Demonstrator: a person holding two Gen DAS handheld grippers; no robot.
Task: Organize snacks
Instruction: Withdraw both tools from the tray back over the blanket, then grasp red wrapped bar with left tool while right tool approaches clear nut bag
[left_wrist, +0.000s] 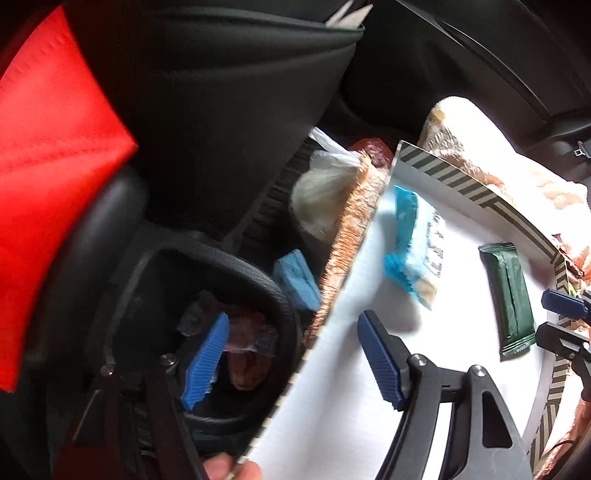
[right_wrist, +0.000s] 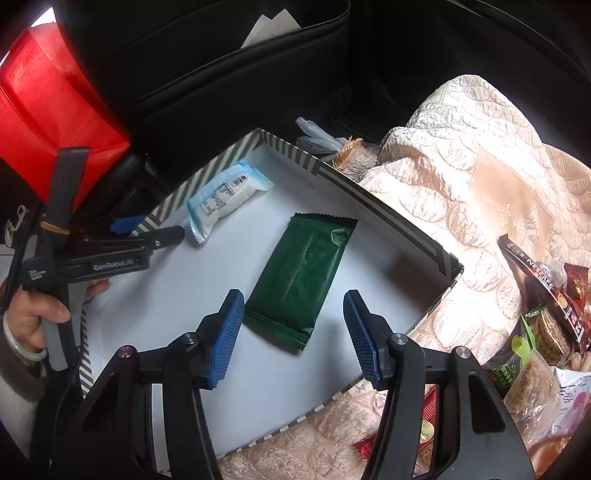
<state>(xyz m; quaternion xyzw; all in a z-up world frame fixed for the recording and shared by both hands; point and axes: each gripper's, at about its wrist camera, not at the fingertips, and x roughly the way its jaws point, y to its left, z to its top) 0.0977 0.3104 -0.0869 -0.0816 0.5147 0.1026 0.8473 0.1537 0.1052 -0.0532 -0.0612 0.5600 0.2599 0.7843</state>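
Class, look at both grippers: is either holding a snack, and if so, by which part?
Nothing is held. The left gripper and right gripper both stand open and empty; the green packet and blue-white packet lie loose in the box.

Left gripper (left_wrist: 291, 363) open, empty, straddling left edge of striped-rim box (left_wrist: 436, 168). Blue-white packet (left_wrist: 413, 243) near box's far left corner. Green packet (left_wrist: 511, 299) along right edge. Right gripper (left_wrist: 561, 317) just over right rim.

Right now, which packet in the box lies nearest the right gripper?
The dark green packet, just ahead of the right gripper; the blue-and-white one lies farther back.
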